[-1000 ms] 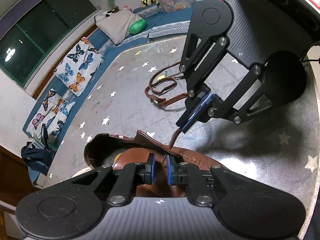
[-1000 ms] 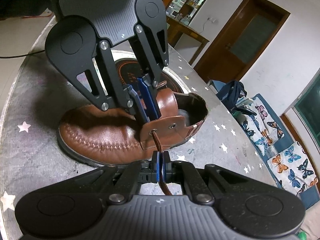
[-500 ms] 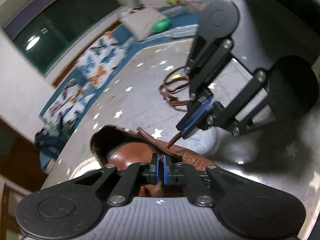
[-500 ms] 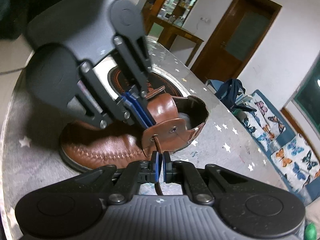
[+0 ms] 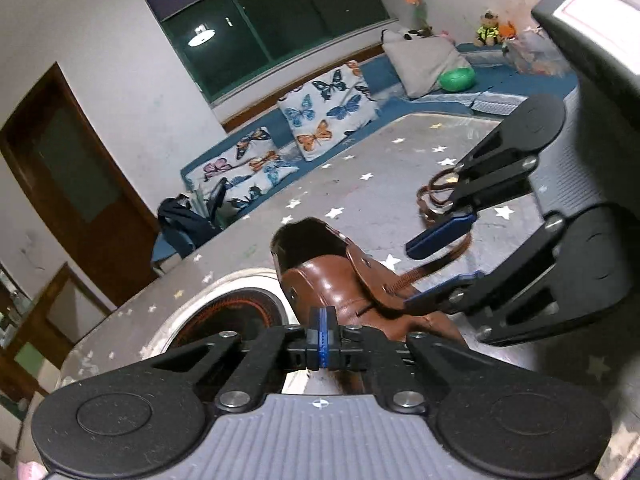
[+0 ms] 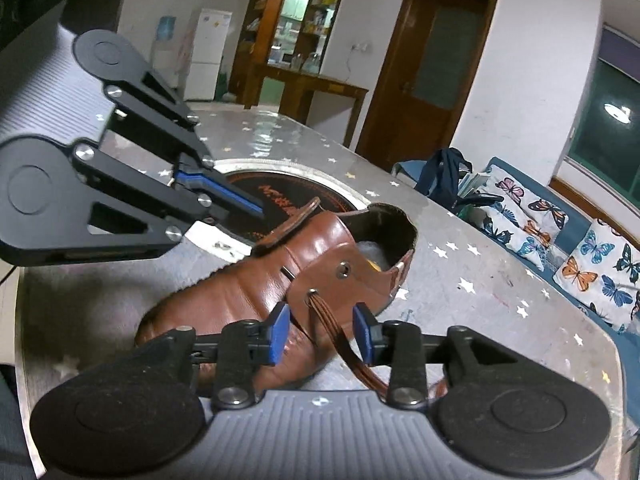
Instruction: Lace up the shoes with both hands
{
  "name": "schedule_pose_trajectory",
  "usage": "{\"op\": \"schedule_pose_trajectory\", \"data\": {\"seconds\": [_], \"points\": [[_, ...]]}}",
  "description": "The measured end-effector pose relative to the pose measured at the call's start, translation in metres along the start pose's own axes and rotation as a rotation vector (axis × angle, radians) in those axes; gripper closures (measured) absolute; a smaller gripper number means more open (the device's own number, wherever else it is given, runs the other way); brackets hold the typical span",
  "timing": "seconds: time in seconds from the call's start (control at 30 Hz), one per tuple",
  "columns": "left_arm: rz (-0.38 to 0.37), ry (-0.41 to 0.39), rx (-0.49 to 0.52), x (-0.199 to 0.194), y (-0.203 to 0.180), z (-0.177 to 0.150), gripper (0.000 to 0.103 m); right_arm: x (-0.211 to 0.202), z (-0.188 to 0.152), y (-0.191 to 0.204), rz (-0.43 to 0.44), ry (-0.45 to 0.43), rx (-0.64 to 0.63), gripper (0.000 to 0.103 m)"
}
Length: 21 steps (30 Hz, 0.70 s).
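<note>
A brown leather shoe (image 6: pixel 280 280) lies on the grey star-patterned table (image 6: pixel 500 300), also in the left wrist view (image 5: pixel 344 292). A brown lace (image 6: pixel 332 324) comes out of the lower eyelet of the near flap and runs between my right gripper's (image 6: pixel 322 332) open blue pads without being held. The rest of the lace (image 5: pixel 436 192) lies coiled on the table behind. My left gripper (image 5: pixel 322 334) is shut beside the shoe's far side; whether it pinches anything is hidden. It appears shut in the right wrist view (image 6: pixel 240 202) by the far flap.
A round inset burner (image 6: pixel 280 188) with a metal rim sits in the table behind the shoe. A bench with butterfly cushions (image 5: pixel 328 116) runs along the table's far edge. A dark bag (image 6: pixel 444 172) hangs on a chair.
My right gripper has opened and let go of the lace. My left gripper has shut and drawn back from the shoe's tongue towards the far flap. Both views have tilted up.
</note>
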<state>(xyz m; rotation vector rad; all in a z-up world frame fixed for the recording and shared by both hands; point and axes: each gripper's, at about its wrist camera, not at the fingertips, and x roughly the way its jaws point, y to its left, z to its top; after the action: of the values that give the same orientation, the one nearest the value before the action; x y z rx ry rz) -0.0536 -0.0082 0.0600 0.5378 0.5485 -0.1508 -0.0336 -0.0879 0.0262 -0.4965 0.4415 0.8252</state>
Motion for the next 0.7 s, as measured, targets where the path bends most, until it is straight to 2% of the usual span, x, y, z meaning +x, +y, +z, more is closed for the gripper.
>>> {"op": "schedule_pose_trajectory", "data": {"seconds": [0.1,0.2,0.37,0.43,0.53,0.6,0.7], "points": [[-0.014,0.01,0.023,-0.003,-0.001,-0.001,0.102,0.005,0.0,0.007,-0.029,-0.012,0.009,0.068],[-0.031,-0.003,0.101,-0.005,-0.008,0.0,0.098,0.01,0.0,0.012,-0.059,-0.019,0.022,0.066],[-0.08,0.005,0.183,0.01,-0.01,0.001,0.093,0.01,-0.002,0.013,-0.086,-0.029,0.027,0.062],[-0.078,0.008,0.213,0.015,-0.01,-0.001,0.092,0.009,-0.002,0.014,-0.098,-0.034,0.029,0.062],[-0.102,-0.011,0.273,0.019,-0.011,-0.003,0.088,0.007,-0.003,0.013,-0.11,-0.043,0.035,0.061],[-0.097,-0.033,0.329,0.02,-0.013,-0.002,0.082,0.007,-0.004,0.012,-0.111,-0.045,0.039,0.061],[-0.109,-0.049,0.384,0.027,-0.016,-0.002,0.08,0.007,-0.004,0.012,-0.113,-0.047,0.045,0.06]]}}
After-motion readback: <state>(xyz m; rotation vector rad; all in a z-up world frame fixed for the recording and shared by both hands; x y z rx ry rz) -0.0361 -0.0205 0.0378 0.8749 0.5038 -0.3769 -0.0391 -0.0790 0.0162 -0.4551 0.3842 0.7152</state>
